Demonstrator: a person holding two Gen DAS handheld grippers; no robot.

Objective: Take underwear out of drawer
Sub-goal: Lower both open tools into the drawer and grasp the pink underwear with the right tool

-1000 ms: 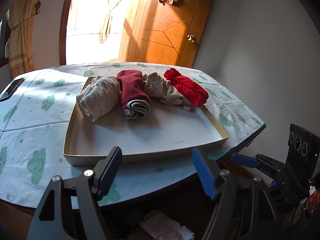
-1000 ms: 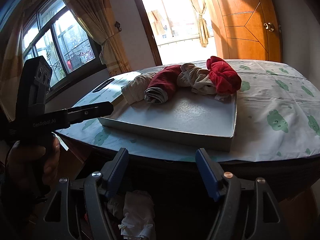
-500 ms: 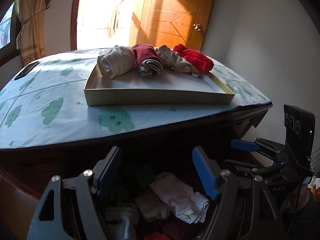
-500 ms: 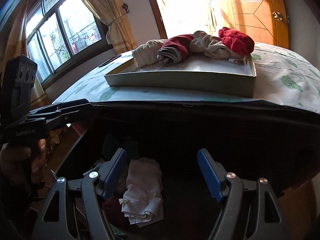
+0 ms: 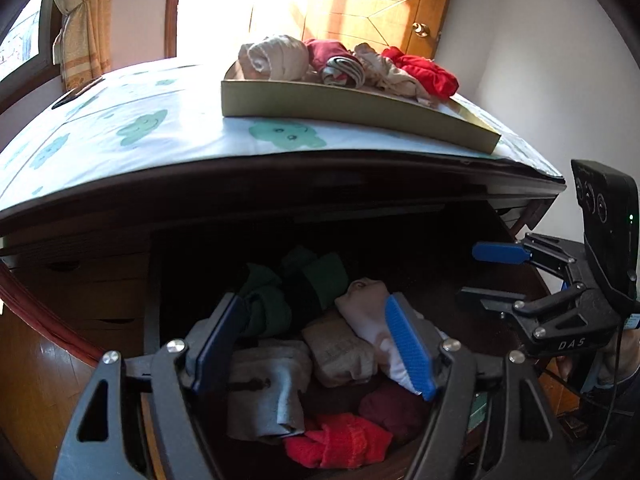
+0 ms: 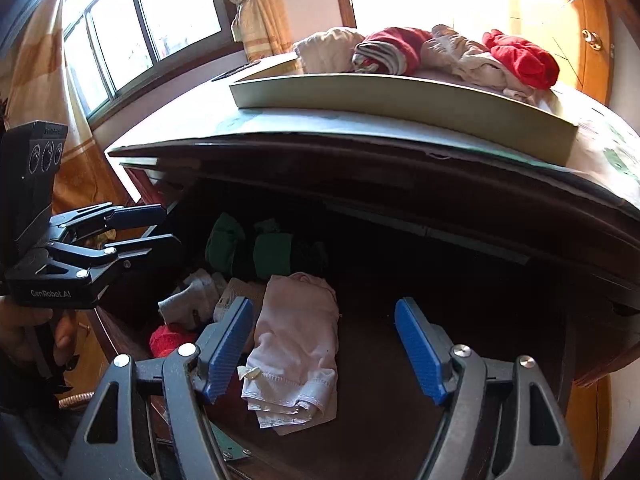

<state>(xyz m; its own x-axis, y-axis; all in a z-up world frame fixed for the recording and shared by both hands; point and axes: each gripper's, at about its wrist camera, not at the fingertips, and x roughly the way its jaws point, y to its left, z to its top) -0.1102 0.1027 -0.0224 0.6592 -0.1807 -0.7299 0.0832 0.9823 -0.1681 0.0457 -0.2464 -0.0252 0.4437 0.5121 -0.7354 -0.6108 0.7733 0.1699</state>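
Left wrist view: left gripper [image 5: 312, 344] is held with jaws apart and nothing clamped, above the open drawer [image 5: 154, 280], which is packed with folded underwear: a grey piece [image 5: 268, 392], a beige piece [image 5: 340, 352], a pale pink piece [image 5: 372, 316], a bright red piece [image 5: 340, 446], a maroon piece [image 5: 394, 406] and a dark green bundle [image 5: 280, 292]. Risk, as judged: pieces lie touching and overlapping, so a neighbour could be pinched or dragged out together with the target; the dark rear of the drawer leaves depth poorly seen. "DAS" is read on the right gripper [image 5: 500, 254] body at the frame's right side. Four rolled pieces are seen in the tray [image 5: 360, 110] on the tabletop. Right wrist view: right gripper [image 6: 324, 344] is also spread, nothing gripped; the pale pink piece [image 6: 296, 340] lies below, just inside the left finger [image 6: 226, 346]. Risk, as judged: an off-centre closure could catch only a fold, and the piece could unfold or slip; the desk edge [image 6: 360, 160] overhangs and could be struck on lifting. "GenRobot.AI" is read on the left gripper [image 6: 132, 228] body.
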